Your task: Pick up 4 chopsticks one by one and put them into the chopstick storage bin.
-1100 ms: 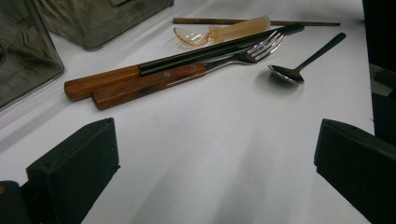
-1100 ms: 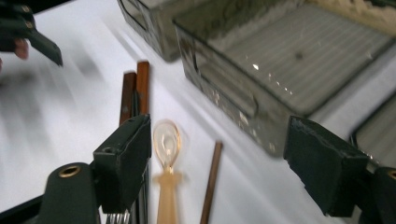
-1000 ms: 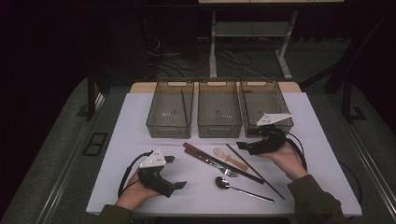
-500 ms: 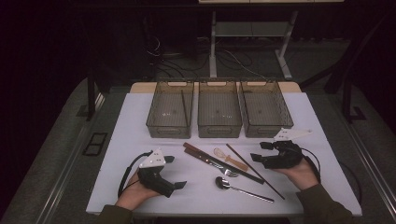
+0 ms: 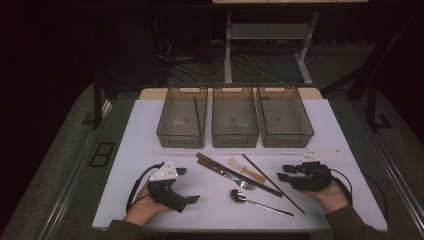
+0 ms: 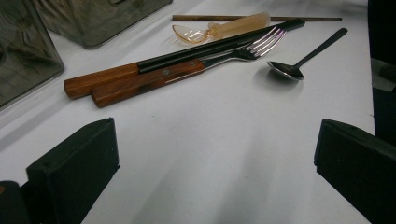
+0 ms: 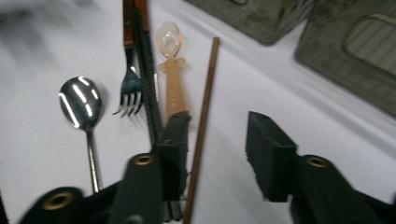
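Note:
Cutlery lies mid-table: a wood-handled knife and fork, an amber plastic spoon, a dark chopstick and a metal spoon. My right gripper rests at the front right, pointing left at the chopstick's near end. In the right gripper view its jaws have just been closing; the chopstick runs between them beside the left pad, and the pads do not press on it. My left gripper sits at the front left, open wide over bare table, facing the knife and fork.
Three clear bins stand in a row at the back: left, middle, right. A thin stick lies in the left one. The white tabletop is bordered by dark floor on all sides.
My right hand has come away from the right bin's front, toward the near edge and slightly right. Its gripper now sits by the chopstick's end. The left hand stayed put.

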Tool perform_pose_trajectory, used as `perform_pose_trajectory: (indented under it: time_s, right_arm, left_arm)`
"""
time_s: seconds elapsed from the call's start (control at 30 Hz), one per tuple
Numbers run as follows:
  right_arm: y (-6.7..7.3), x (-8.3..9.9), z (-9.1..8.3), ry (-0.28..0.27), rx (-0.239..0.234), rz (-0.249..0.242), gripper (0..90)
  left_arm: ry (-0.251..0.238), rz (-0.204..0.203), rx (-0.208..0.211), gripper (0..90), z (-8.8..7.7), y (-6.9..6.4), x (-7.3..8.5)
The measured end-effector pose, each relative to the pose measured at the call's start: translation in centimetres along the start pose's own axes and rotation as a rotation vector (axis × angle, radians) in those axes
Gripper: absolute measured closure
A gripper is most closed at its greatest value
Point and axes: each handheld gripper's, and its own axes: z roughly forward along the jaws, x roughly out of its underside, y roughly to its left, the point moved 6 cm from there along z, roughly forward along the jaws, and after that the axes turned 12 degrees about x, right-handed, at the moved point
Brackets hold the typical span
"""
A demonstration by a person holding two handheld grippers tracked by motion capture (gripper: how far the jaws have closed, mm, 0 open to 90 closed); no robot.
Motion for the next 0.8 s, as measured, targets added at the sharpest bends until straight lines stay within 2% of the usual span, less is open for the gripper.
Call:
perform_pose_trajectory:
  time_s: [0.17,0.27,0.47,0.6,0.8]
  right_arm:
    - [0.8,0.7,1.1,0.071,-0.033,-0.011,71.1]
    - [1.0,0.8,1.6,0.088,-0.022,-0.026,75.0]
    - [1.5,1.1,2.5,0.134,-0.029,-0.056,77.6]
    - [1.4,1.4,2.8,0.157,0.007,-0.084,78.2]
    - [1.5,1.5,3.1,0.170,0.008,-0.093,78.3]
  left_arm:
    - [0.003,0.002,0.002,0.0,0.0,0.0,0.0]
    - [0.004,0.003,0.003,0.0,0.0,-0.1,0.0]
    - [0.006,0.002,0.003,0.0,0.0,0.0,0.0]
    - [0.007,0.002,0.003,0.0,0.0,0.0,0.0]
    - [0.012,0.003,0.008,0.0,0.1,0.0,0.1]
